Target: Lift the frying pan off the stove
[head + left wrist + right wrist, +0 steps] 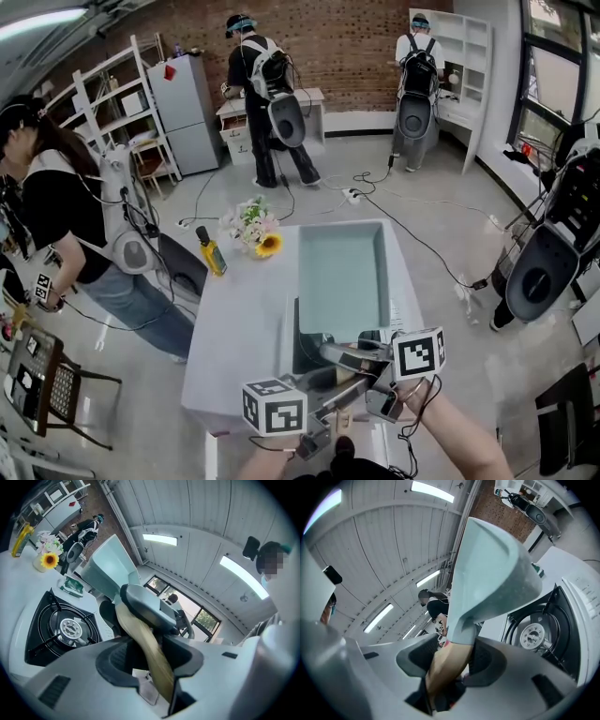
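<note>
1. A yellow bottle (210, 251) and a sunflower bouquet (255, 230) are seen at the far left of the counter (234, 328), well apart from the frying pan (343, 277).
2. Only the gripper views show the pan held clear above the bare black stove (65, 630), with left tongs (150, 660) and right tongs (452, 660) both clenched on its wooden handle (140, 634).
3. The white counter is surrounded by grey floor (441, 197), with people and a brick wall (356, 47) beyond.

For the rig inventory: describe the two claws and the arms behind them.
The left claw and right claw have pale grey moulded bodies with dark grey ribbed pads. The left cube and right cube are white with black square markers. A thin black cable loops beside the right forearm, which shows no sleeve.
</note>
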A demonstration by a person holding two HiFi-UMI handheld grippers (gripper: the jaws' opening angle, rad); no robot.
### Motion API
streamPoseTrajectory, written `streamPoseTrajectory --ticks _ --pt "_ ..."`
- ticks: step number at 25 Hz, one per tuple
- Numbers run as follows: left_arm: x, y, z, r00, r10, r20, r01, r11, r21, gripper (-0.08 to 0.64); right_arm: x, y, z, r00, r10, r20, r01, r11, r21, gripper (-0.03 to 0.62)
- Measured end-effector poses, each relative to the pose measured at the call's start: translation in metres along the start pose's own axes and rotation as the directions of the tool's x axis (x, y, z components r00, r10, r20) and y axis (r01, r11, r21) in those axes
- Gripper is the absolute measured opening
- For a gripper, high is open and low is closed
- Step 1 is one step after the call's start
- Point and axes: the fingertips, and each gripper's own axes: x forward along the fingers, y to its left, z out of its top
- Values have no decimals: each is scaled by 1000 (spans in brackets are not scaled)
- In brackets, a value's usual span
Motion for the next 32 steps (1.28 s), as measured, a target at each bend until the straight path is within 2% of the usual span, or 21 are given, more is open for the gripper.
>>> streamPoseTrajectory --ticks 9,23,32 --pt "-1 -12 3 1000 -9 21 8 999 40 167 -4 14 4 1000 10 6 -10 999 -43 181" --pt "-5 -32 11 999 -9 32 5 994 109 167 -10 37 9 999 34 35 -32 998 -59 179" --pt "-12 -38 6 999 -11 35 6 992 123 167 -9 44 1 999 30 36 -27 997 -77 178"
